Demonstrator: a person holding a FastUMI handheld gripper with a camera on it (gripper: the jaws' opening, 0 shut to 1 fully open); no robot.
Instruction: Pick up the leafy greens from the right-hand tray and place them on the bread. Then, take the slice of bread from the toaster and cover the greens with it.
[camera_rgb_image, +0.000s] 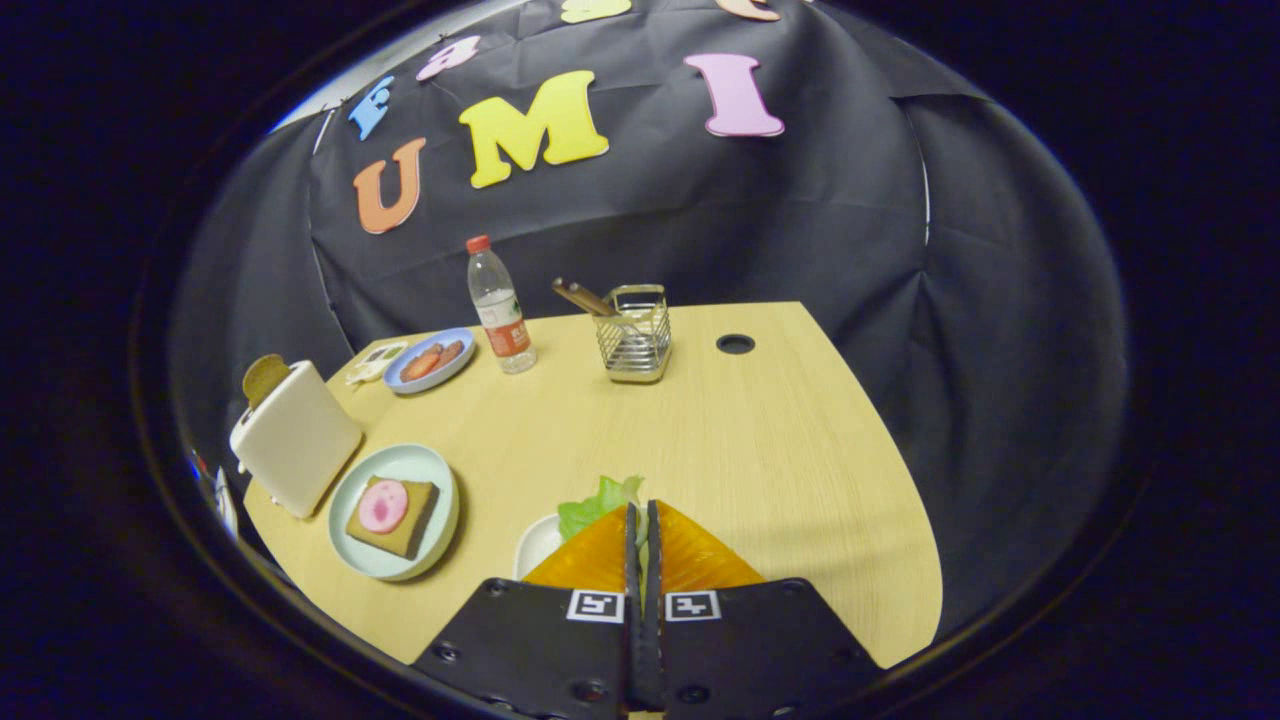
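Closest to the lens, the gripper (641, 515) has its two fingers drawn almost together, only a thin slit between them, and a green ruffled lettuce leaf (598, 500) sticks out at their tips. The fingers appear to pinch the leaf's edge, though the contact itself is hidden behind them. Under the leaf, partly covered by the fingers, sits one small white tray (536, 545) on the light wooden table (780, 440).

Left of the fingers lies one pale green round plate (437, 480) holding one square slice of brown bread (412, 525) topped with one pink round slice of ham (382, 506). Just beside that plate, farther left, stands one cream-white toaster (295, 435), tilted in this view, with one brown slice of toast (265, 377) poking up from its slot.

Beyond them, near the back edge of the table, rests one blue plate (455, 365) carrying what look like two reddish pieces of food (430, 359), and a small white object (375, 362) lies just beside it, too small to identify. One clear plastic water bottle with a red cap (499, 305) stands upright to the right of the blue plate. Farther right stands one metal wire cutlery holder (632, 335), with wooden handles (583, 297) leaning out of it; their count is unclear. One dark round hole (735, 344) marks the tabletop beyond the holder.
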